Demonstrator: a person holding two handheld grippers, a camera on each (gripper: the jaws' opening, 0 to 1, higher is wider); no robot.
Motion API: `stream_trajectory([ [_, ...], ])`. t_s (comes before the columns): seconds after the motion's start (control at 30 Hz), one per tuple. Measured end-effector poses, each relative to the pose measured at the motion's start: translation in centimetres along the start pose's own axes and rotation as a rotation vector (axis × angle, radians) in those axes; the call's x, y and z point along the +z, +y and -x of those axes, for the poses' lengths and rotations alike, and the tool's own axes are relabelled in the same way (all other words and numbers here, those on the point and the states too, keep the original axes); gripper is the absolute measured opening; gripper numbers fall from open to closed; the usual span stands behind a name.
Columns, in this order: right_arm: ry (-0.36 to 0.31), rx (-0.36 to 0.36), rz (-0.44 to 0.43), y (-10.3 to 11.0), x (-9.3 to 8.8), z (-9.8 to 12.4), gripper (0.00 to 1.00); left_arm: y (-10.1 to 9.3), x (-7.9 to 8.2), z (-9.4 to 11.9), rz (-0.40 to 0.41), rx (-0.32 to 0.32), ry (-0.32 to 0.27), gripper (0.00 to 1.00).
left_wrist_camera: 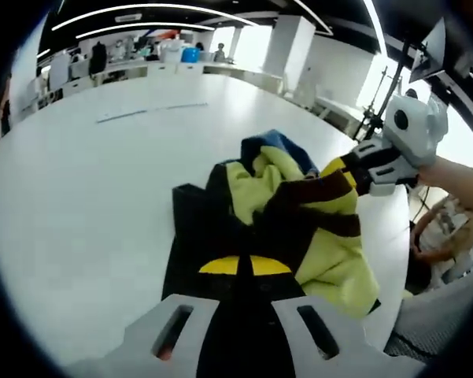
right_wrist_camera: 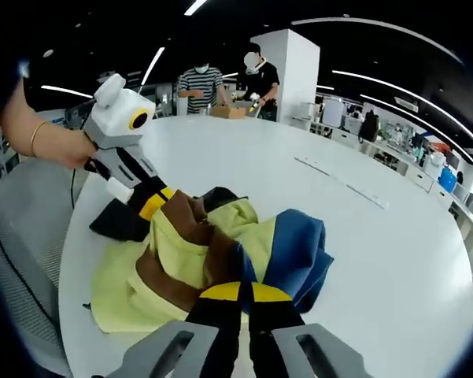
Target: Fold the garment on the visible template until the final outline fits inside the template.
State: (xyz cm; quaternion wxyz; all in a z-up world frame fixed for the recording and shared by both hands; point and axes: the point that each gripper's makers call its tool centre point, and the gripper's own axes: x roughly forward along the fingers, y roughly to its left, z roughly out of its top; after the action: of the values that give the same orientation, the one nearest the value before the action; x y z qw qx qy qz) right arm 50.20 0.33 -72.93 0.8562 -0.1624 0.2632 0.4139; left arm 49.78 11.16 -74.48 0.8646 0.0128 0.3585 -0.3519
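Two handheld grippers work a crumpled garment (left_wrist_camera: 299,220) on a broad white counter (left_wrist_camera: 86,213), each gripping an opposite edge of the bundle. In the left gripper view, the left gripper (left_wrist_camera: 240,272) has its yellow-tipped fingers (left_wrist_camera: 219,266) pressed narrow on a flat black panel of the cloth, the yellow, brown and blue heap lying just beyond the tips. In the right gripper view, the right gripper (right_wrist_camera: 240,293) likewise pinches cloth between closed-down fingers (right_wrist_camera: 271,293), where brown and blue sections meet directly ahead of them.

No folding template can be made out on the counter in either view, and the garment is bunched rather than spread, so the fold looks far from finished. The step in hand appears to be opening the fabric out: it would go best with both grips kept firm, the hands drawn steadily apart and low to the counter so the layers slide flat instead of twisting, and the cloth kept away from the counter's near edge.

The right gripper view adds two people (right_wrist_camera: 228,79) standing at the counter's far side with a cardboard box (right_wrist_camera: 228,111), and the blue part of the garment in full. The left gripper view instead reveals the black panel spreading out from its fingers, plus a line marked on the far counter surface (left_wrist_camera: 149,113).
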Motion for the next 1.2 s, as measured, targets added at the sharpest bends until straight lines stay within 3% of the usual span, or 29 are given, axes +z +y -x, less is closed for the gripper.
stream_trajectory([
  [0.17,-0.023,-0.012,-0.023,-0.2,0.4,0.9,0.00,-0.1,0.4,0.9,-0.021,0.019,-0.022,0.00],
  [0.3,-0.044,-0.029,-0.002,-0.3,0.9,1.6,0.00,0.2,0.6,2.0,0.028,0.035,-0.021,0.00],
  [0.4,-0.071,-0.036,0.016,-0.5,1.7,2.5,0.00,-0.2,2.6,3.4,0.033,0.017,-0.126,0.00],
  [0.8,-0.136,-0.088,0.009,-2.3,4.5,4.6,0.00,0.8,5.8,7.0,0.001,0.054,-0.222,0.00],
  [0.93,-0.164,-0.116,0.030,-3.2,5.8,5.4,0.00,1.4,8.3,8.7,0.011,0.060,-0.322,0.00],
  [1.13,-0.173,-0.200,0.031,-5.6,7.6,6.2,0.00,3.3,11.0,10.5,-0.020,0.135,-0.404,0.00],
  [1.2,-0.157,-0.234,0.028,-6.5,7.8,6.3,0.00,3.7,11.7,10.7,-0.010,0.133,-0.423,0.00],
])
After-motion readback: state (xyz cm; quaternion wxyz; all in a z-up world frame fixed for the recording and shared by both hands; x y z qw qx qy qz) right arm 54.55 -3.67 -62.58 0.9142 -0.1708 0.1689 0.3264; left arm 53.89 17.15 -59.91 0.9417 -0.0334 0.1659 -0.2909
